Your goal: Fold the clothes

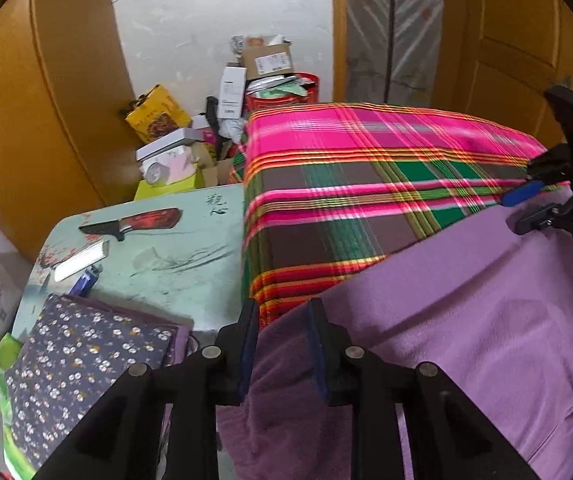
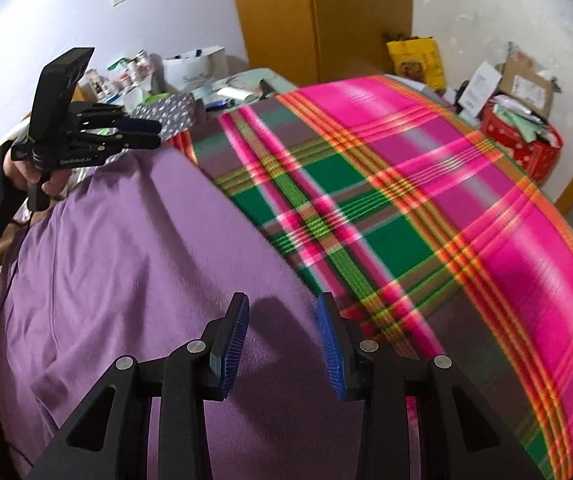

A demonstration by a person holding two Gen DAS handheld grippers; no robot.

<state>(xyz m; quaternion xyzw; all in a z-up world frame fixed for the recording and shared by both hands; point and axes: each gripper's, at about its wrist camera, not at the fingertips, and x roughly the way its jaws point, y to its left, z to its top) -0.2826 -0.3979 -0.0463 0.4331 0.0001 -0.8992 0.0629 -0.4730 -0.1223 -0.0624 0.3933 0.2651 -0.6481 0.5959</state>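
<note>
Where the soft, matte purple garment (image 1: 466, 320) lies spread over the plaid cloth (image 1: 366, 184), its nap looks like fleece, with shallow rounded creases and one long straight edge running across the plaid. The plaid cloth is a flat woven sheet of pink, green and brown blocks crossed by thin orange and yellow stripes; it covers a raised surface whose make cannot be told.

The left gripper (image 1: 282, 352) has its jaws drawn narrow on a bunched fold of the garment, the cloth filling the gap between the two ribbed blue pads. The right gripper (image 2: 282, 344) has its jaws standing wide with nothing between them, just above the garment's edge; its pads show fine ridges. In the right wrist view the left gripper (image 2: 142, 132) appears from the side, held by a hand (image 2: 26, 176) in a dark sleeve.

On the pale green desk (image 1: 174, 248) beside the cloth lie one knife (image 1: 134, 222) with a glossy red-brown handle, one flat white bar, one small blue object too blurred to name, and one folded floral fabric (image 1: 86, 364) in dark blue with small white flowers, its lower corner cut off by the gripper.

Beyond the desk, a heap of boxes (image 1: 246, 92) is too jumbled to count. The garment's lower part runs out of frame in both views.
</note>
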